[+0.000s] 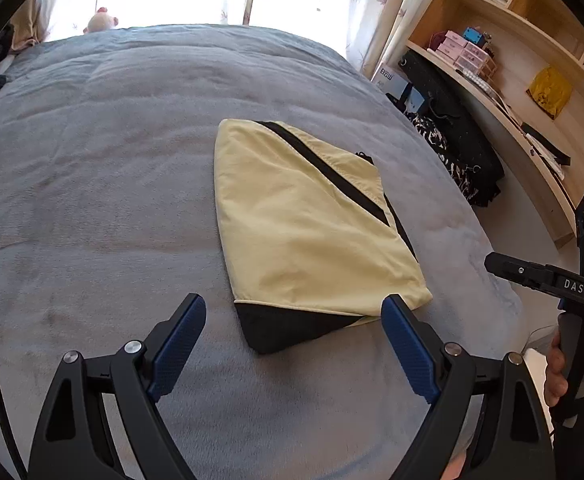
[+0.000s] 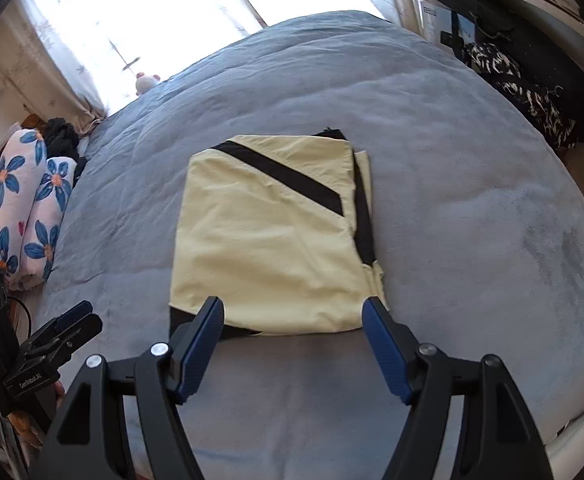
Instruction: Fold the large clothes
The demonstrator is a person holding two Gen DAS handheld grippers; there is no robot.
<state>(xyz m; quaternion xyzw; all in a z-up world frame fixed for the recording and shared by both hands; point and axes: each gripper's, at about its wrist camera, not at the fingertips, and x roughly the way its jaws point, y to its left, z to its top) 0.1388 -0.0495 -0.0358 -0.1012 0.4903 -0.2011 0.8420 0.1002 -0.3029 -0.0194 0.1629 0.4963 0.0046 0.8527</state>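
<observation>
Right wrist view | folded garment (image 2: 268,240) just ahead of right gripper (image 2: 294,316), long axis near-to-far | left gripper (image 1: 294,316) farther | both jaws wide open, empty

Left hand-held gripper (image 1: 294,316) agape; right hand-held gripper (image 2: 294,318) agape, both empty

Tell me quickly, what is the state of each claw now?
Left claw: open, holding nothing, above the folded yellow garment.
Right claw: open, holding nothing.
</observation>
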